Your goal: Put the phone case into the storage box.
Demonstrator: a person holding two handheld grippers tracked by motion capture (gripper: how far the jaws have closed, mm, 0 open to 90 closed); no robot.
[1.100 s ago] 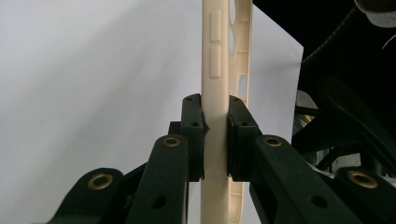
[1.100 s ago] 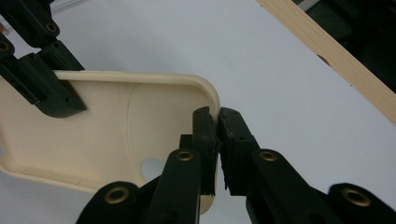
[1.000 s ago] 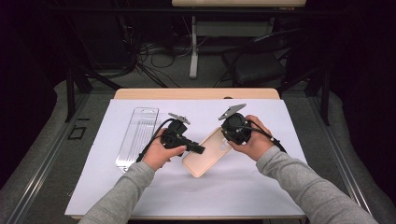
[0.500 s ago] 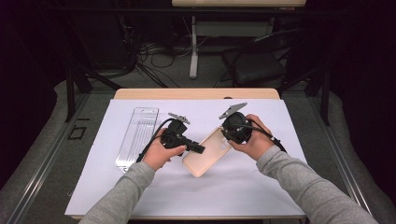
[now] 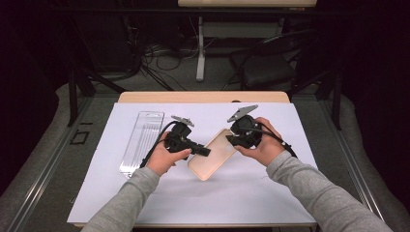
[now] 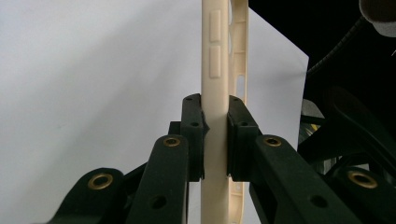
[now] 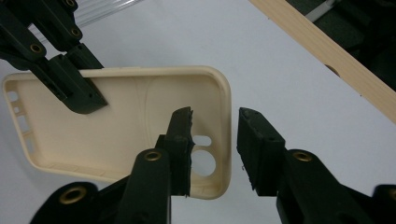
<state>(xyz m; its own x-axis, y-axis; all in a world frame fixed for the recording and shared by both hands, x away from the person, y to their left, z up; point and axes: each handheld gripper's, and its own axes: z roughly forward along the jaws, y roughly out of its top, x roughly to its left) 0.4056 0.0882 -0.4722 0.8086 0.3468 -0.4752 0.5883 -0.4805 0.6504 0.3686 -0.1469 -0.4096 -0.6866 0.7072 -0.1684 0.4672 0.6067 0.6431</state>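
Between our left gripper's (image 6: 215, 114) jaws sits the cream phone case (image 6: 215, 70), clamped by its side wall: both pads press flat on the rim, and the case stands on edge beyond them, its button bumps rising past the jaw tips. From above, that left gripper (image 5: 205, 152) meets the near-left long edge of the case (image 5: 215, 154), which lies tilted over the white sheet (image 5: 290, 193) on the table (image 5: 203, 97).

Around the case's camera-hole end, our right gripper (image 7: 215, 114) has its jaws parted: they have just been opening, and the end wall of the case (image 7: 116, 121) stands in the gap, the left pad inside the shell by the round cut-out, the right pad clear of the outer face. From above, the right gripper (image 5: 237, 140) sits at the far-right end of the case.

Beyond the left jaws, away from the case, a clear plastic tray (image 5: 142, 140) lies flat on the sheet, well apart from both grippers.
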